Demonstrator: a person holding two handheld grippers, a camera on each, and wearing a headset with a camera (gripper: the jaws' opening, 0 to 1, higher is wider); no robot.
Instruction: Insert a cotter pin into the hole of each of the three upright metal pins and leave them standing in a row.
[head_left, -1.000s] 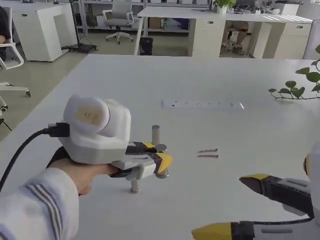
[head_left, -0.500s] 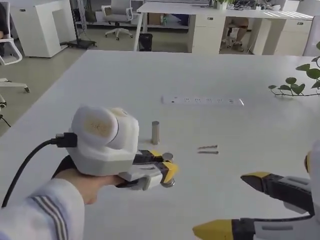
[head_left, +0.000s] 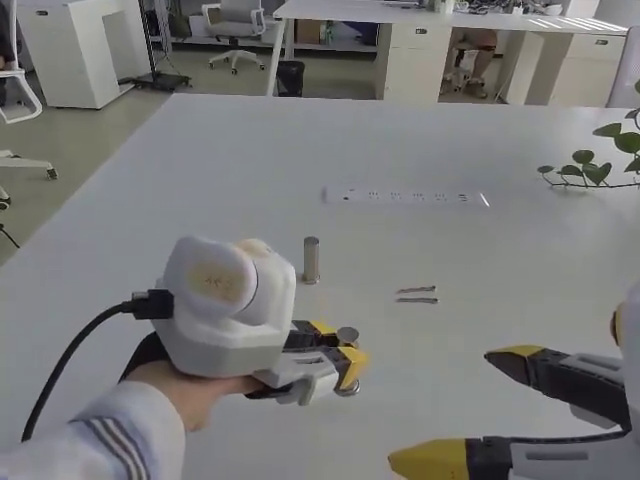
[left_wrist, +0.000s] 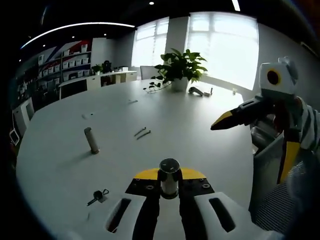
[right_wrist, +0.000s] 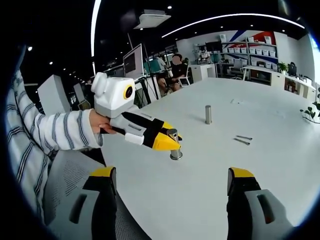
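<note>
Yellow-tipped fingers of left gripper (head_left: 345, 365) pinched tight on an upright metal pin (left_wrist: 169, 176), low at the white table (head_left: 250, 170). Saw second pin (head_left: 311, 260) upright beyond, well apart; two cotter pins (head_left: 416, 295) side by side, right of that. Held right gripper (right_wrist: 171, 175) with fingers spread wide.

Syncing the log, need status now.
Left gripper shut on metal pin, upright. Right gripper open, nothing in it. Second pin standing beyond; two cotter pins loose on table, uninserted. Nothing blocking them.
</note>
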